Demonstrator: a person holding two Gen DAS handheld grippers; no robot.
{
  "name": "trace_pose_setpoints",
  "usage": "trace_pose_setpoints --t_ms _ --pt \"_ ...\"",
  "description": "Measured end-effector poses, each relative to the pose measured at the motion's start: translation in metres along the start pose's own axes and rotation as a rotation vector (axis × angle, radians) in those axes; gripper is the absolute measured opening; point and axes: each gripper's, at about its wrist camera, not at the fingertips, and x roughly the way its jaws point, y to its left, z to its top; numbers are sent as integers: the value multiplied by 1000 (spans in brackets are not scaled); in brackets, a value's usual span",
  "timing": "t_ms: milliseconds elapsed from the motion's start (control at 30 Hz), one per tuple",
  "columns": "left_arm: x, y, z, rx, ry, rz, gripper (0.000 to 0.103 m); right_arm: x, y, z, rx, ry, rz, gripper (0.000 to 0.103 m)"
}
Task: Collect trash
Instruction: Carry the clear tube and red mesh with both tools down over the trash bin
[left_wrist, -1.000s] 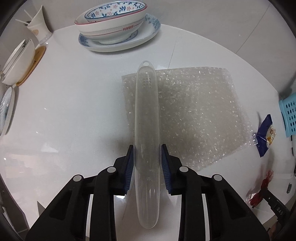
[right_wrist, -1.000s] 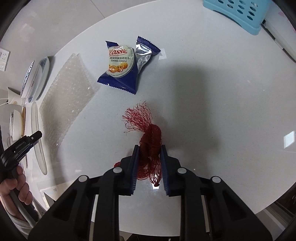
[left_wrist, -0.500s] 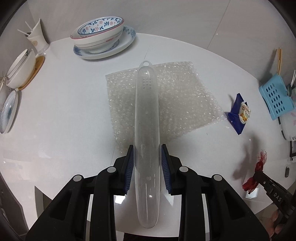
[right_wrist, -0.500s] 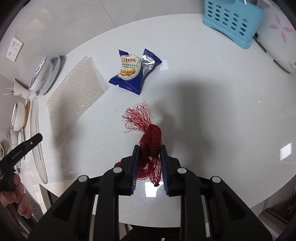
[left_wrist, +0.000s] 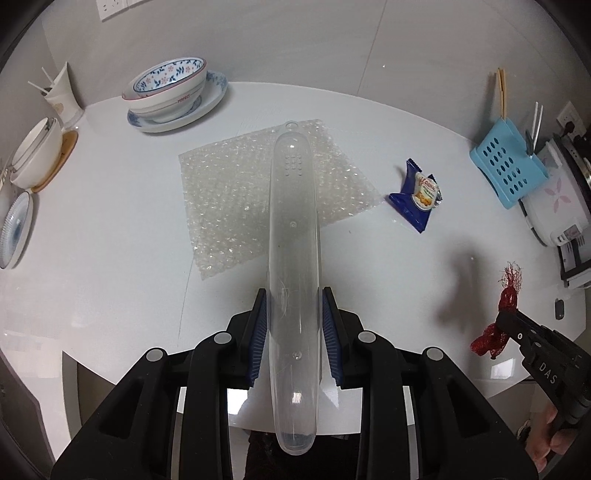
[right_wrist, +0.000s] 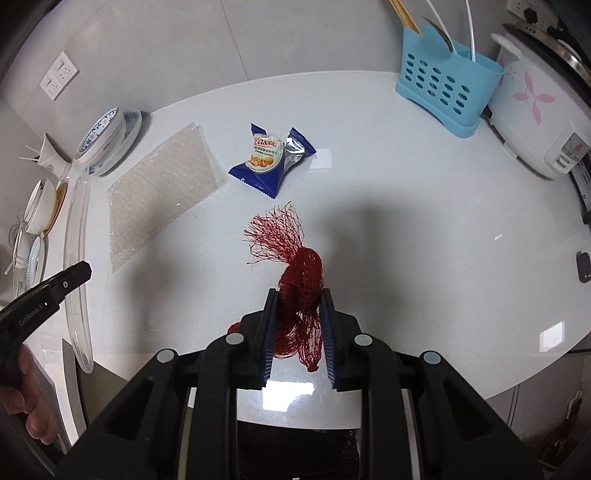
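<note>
Both claws have risen since a second ago: the table (left_wrist: 110, 221) now looks smaller and farther below them, and the blue rack (right_wrist: 447, 88) and the cooker (right_wrist: 535, 122) have come into sight.

The left claw (left_wrist: 293, 325) is clamped on one clear plastic case (left_wrist: 293, 240), long, smooth and round-ended, with a grid of small holes near its far tip. The right claw (right_wrist: 299, 321) pinches one wad of red net (right_wrist: 295, 266), a loose mesh that frays into a fan beyond the fingertips. Both pieces hang clear of the table.

Below and ahead of the left claw lies one sheet of bubble wrap (left_wrist: 229, 206), squarish and pimpled. Ahead of the right claw, past the net, lies one snack packet (right_wrist: 271, 158), dark blue foil with crimped ends.

Farther off to the left claw's upper left, a flowered bowl (left_wrist: 166, 88) sits on a plate (left_wrist: 210, 107); left of it stand a paper cup (left_wrist: 62, 99), a white bowl (left_wrist: 35, 151) and a ribbed dish (left_wrist: 14, 229). The perforated rack holds chopsticks.
</note>
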Motion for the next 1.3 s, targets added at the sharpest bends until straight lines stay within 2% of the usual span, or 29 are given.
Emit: trace_pose_setpoints --t_ms 500,1300 --pt "-28 -25 -40 45 -11 -65 28 -34 5 -26 -44 -55 -3 21" --pt "-39 -27 -97 65 6 -128 28 -45 1 -85 -54 -45 2 21"
